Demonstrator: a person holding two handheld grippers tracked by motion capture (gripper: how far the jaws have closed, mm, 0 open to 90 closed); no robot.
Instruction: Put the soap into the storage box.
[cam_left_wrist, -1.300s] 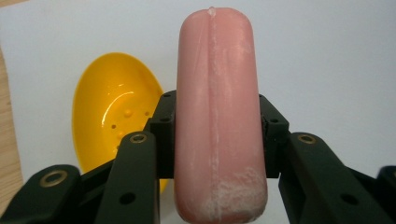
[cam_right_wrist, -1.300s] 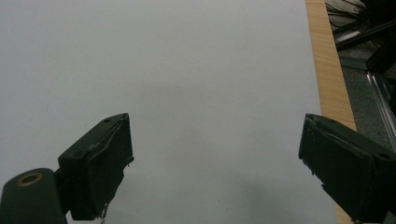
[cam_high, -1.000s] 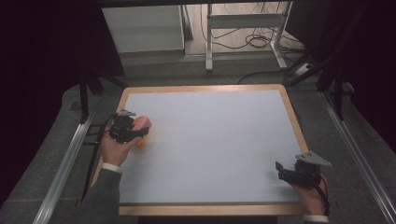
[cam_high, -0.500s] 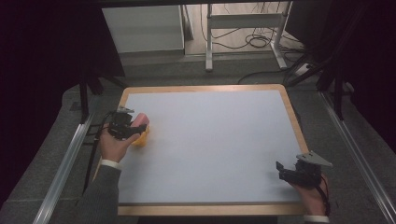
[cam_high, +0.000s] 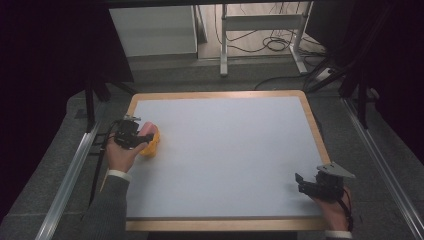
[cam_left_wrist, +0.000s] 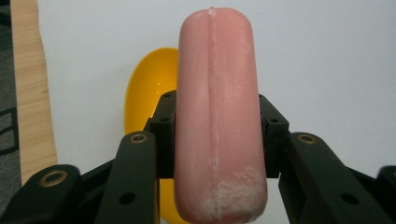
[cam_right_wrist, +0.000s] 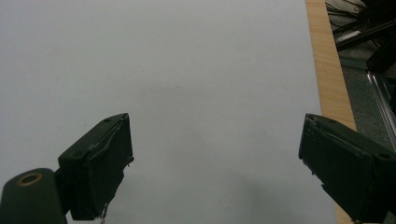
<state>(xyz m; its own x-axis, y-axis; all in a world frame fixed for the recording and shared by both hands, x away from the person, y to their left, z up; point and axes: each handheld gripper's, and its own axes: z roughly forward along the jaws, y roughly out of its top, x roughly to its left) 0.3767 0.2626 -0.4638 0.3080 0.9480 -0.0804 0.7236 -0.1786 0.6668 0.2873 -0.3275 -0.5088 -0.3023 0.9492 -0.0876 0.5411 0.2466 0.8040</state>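
A pink sausage (cam_left_wrist: 217, 116) is clamped between the jaws of my left gripper (cam_left_wrist: 217, 133), which is shut on it. Under it lies a yellow dish (cam_left_wrist: 147, 93) on the white tabletop. In the high view the left gripper (cam_high: 141, 136) holds the pink sausage (cam_high: 146, 131) over the yellow dish (cam_high: 151, 147) near the table's left edge. My right gripper (cam_high: 300, 183) rests near the front right corner. In the right gripper view its jaws stand wide apart, open (cam_right_wrist: 215, 163), with only bare white surface between them.
The white tabletop (cam_high: 225, 150) has a wooden rim (cam_high: 215, 95). Metal rails (cam_high: 70, 175) run along both sides. Cables and a desk frame (cam_high: 260, 30) lie on the floor beyond the far edge.
The left hand with the sausage has shifted slightly toward the near side, over the yellow dish. The right gripper has stayed in place.
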